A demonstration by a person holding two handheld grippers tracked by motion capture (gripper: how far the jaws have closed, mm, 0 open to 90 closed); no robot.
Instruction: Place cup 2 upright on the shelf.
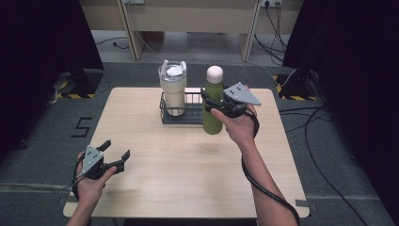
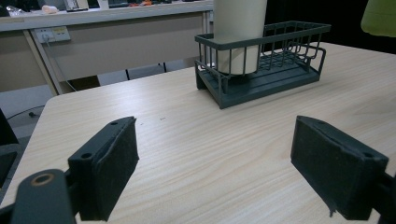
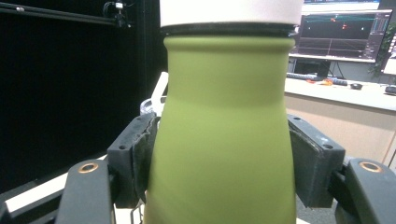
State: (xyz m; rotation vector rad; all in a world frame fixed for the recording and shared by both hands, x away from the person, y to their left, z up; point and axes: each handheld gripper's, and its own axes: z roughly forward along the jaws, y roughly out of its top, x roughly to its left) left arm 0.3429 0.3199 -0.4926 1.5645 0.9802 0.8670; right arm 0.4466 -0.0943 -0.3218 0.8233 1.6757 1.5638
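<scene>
The bottle point(image 1: 212, 106), green with a pale cap, was held upright by the right gripper point(image 1: 217, 102), just beside the rack point(image 1: 190, 116) at its right end, seemingly just off the table point(image 1: 188, 179). In the high view the grip was seen from above, with the hand behind it and the bottle's base low in front of the rack's near right corner. In the right gripper view the grip itself was shown closely: the green body point(image 3: 224, 135) was clamped between the two black pads point(image 3: 140, 154), one pressed against each side, below the dark ring under the cap; a desk with a monitor was seen behind. The tumbler point(image 1: 172, 89), cream with a clear lid, was seen standing in the left part of the rack; in the left gripper view only its lower body point(image 2: 238, 35) was shown, inside the dark wire rack point(image 2: 280, 74), and a corner of the green bottle point(image 2: 380, 18) appeared at the upper right edge. The left gripper point(image 1: 115, 153) was held low, well apart from the rack, near the table's near left corner, with its jaws spread wide and nothing between them; bare wood was seen between its pads point(image 2: 116, 163) in its own view.
</scene>
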